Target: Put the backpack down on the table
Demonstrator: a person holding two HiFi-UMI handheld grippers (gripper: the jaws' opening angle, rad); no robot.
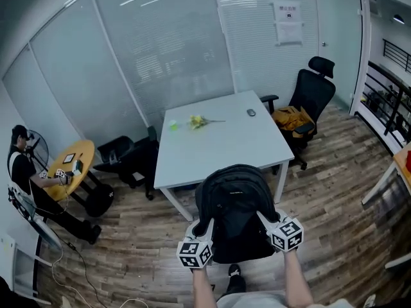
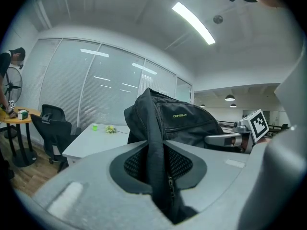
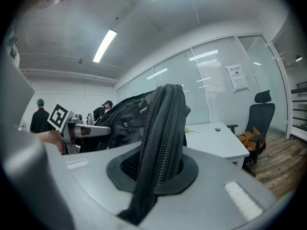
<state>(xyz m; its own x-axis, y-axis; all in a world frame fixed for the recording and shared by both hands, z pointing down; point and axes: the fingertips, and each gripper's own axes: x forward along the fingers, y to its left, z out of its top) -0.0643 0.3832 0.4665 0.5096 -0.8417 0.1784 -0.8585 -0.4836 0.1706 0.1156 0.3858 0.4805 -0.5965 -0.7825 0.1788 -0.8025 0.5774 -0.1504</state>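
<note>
Both left tool (image 1: 208, 225) and right tool (image 1: 262, 217) clamp the black backpack (image 1: 234, 201); yellow logo lettering (image 2: 180, 115) illegible.

Backpack (image 1: 234, 210): black, zipped, small pale logo on the front pocket; upright, lifted off the floor, at the table's near edge, not set down.
Table (image 1: 218, 153): white, rectangular, white legs; stands mid-room, beyond the backpack.

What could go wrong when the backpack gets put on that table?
The left tool and right tool each pinch only a thin edge of the backpack, so it might slip out. Set too near the front edge of the table, it could tip off. Pushed far in, it might squash the yellow flowers.
</note>
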